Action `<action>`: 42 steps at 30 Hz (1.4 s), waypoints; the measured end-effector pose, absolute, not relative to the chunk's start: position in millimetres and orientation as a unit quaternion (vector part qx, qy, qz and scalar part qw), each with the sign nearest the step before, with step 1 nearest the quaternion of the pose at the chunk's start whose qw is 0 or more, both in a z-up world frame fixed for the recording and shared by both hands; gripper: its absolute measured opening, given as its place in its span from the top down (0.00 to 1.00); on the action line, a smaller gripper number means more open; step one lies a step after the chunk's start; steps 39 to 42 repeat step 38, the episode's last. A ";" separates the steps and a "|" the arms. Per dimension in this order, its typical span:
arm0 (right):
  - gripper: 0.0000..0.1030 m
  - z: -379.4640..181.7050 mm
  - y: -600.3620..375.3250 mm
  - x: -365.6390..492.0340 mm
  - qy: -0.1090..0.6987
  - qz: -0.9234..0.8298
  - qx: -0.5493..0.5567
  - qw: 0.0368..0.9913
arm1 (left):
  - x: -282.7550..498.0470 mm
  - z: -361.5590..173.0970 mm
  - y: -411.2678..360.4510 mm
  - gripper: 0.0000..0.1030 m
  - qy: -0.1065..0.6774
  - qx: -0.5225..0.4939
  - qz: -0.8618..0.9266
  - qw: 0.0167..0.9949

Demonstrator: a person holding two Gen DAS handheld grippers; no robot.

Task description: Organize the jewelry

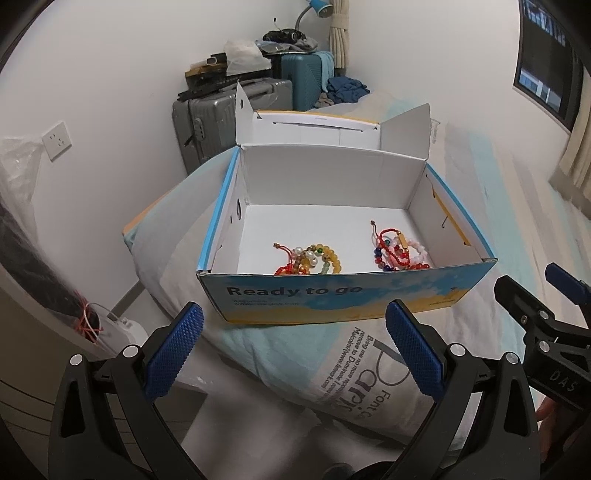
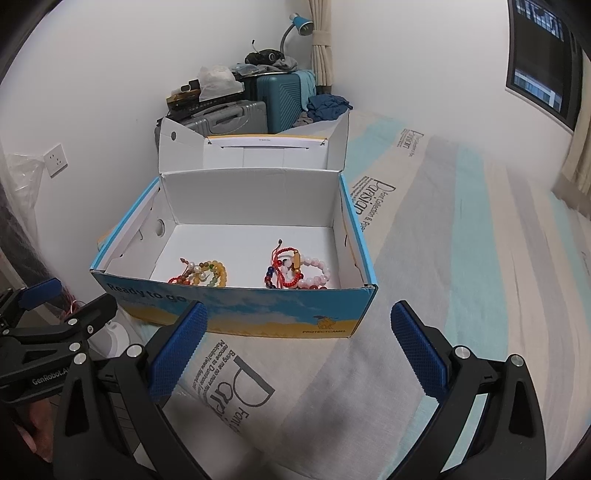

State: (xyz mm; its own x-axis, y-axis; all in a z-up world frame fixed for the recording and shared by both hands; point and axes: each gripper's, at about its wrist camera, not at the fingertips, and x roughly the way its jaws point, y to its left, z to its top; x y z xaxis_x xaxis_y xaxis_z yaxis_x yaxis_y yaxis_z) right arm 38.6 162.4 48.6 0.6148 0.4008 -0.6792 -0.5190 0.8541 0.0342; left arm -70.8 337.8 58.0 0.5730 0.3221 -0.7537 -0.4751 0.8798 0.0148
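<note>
An open cardboard box (image 1: 332, 295) (image 2: 236, 306) with a blue and yellow printed front stands on the bed, its lid folded back. Inside lie two heaps of bead bracelets: a yellow and orange heap (image 1: 312, 260) (image 2: 203, 275) at the left, a red, pink and blue heap (image 1: 397, 249) (image 2: 295, 271) at the right. My left gripper (image 1: 295, 343) hovers open just before the box front, nothing between its fingers. My right gripper (image 2: 299, 347) is also open and empty, short of the box's right front corner. Each gripper shows at the edge of the other's view.
The bed (image 2: 461, 277) has a pale blue and grey striped cover with printed lettering. Suitcases (image 1: 229, 110) piled with clothes and bags stand against the far wall, with a blue desk lamp (image 2: 301, 24) above. A window (image 1: 546, 62) and curtain are at the right.
</note>
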 end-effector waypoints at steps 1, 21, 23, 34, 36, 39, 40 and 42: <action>0.07 47.8 162.1 38.6 0.356 0.257 -0.083 0.894 | -70.9 57.9 338.1 0.06 0.404 -0.095 0.227 0.881; 0.07 44.5 161.3 39.8 0.364 0.257 -0.081 0.892 | -67.7 52.9 339.9 0.06 0.412 -0.107 0.240 0.872; 0.07 44.4 161.7 39.3 0.364 0.258 -0.081 0.891 | -68.2 52.5 340.3 0.06 0.411 -0.112 0.237 0.873; 0.07 44.2 163.9 38.4 0.365 0.256 -0.081 0.891 | -69.4 53.0 340.4 0.06 0.408 -0.110 0.236 0.875; 0.07 44.2 163.6 38.4 0.365 0.257 -0.081 0.891 | -69.3 53.8 339.9 0.06 0.406 -0.107 0.237 0.876; 0.07 44.0 163.8 38.4 0.365 0.257 -0.081 0.891 | -68.5 53.8 337.8 0.06 0.407 -0.101 0.239 0.876; 0.07 44.0 163.8 38.4 0.365 0.257 -0.081 0.891 | -68.5 53.8 337.8 0.06 0.407 -0.101 0.239 0.876; 0.07 44.0 163.8 38.4 0.365 0.257 -0.081 0.891 | -68.5 53.8 337.8 0.06 0.407 -0.101 0.239 0.876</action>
